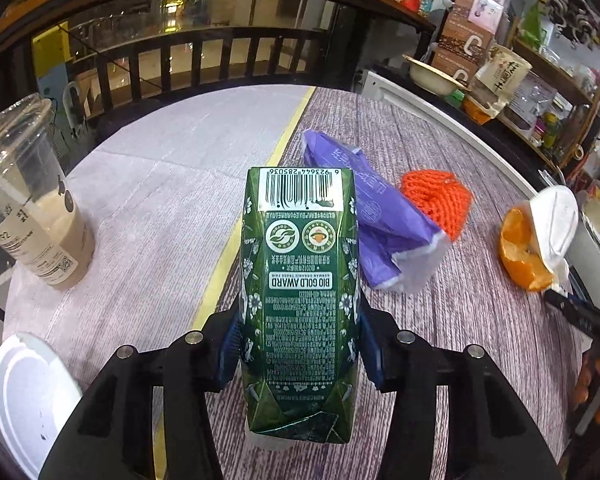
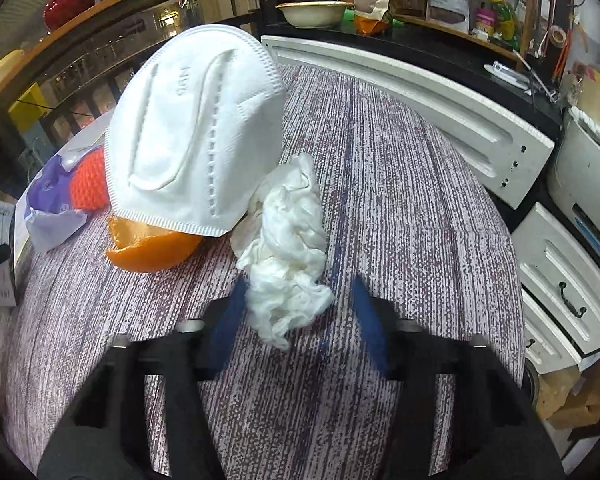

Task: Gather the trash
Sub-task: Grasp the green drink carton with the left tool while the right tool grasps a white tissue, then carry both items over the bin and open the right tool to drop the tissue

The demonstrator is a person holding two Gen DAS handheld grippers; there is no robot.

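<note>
Your left claw is clamped on the green carton, blue pads pressed to both its sides, barcode end pointing away from you; the carton is the landmark here. Just beyond the carton on its right lies the purple wrapper, apparently touching it in this view; the orange knitted piece sits behind the wrapper, touching it; further right of the carton, near the table edge, the orange peel sits under the white mask. Left of the carton, well apart, stands the clear plastic cup with milky drink in the bottom; nearer left, a white plate at the table edge.

Your right claw is spread wide, gripping nothing; the crumpled tissue lies on the table with its near end between the blue fingertips, close to the left one; whether it touches, can't tell. The mask leans over the peel just beyond, left of the tissue.
</note>
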